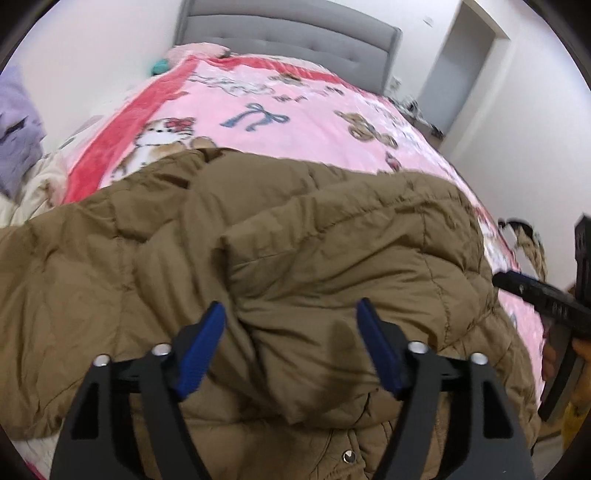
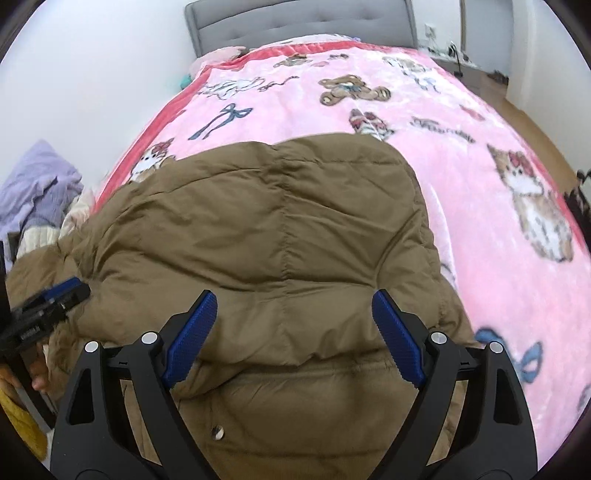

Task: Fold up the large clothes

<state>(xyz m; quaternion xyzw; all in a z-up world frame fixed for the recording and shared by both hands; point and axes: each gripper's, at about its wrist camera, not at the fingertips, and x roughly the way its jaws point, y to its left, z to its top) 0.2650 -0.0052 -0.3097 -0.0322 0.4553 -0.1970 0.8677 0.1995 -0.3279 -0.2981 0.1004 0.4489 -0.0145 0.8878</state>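
Observation:
A large brown puffer jacket (image 1: 277, 243) lies on the pink blanket at the near end of the bed, with its sleeves folded over its body. It also fills the middle of the right wrist view (image 2: 280, 236). My left gripper (image 1: 290, 308) is open and empty just above the jacket's near part. My right gripper (image 2: 295, 297) is open and empty above the jacket's near hem. The right gripper shows at the right edge of the left wrist view (image 1: 532, 291). The left gripper shows at the left edge of the right wrist view (image 2: 51, 302).
The pink cartoon blanket (image 2: 461, 155) covers the bed up to a grey headboard (image 2: 295, 22). Lilac and cream clothes (image 2: 40, 195) are piled at the bed's left side. A doorway (image 1: 465, 62) and wood floor (image 2: 532, 122) lie to the right.

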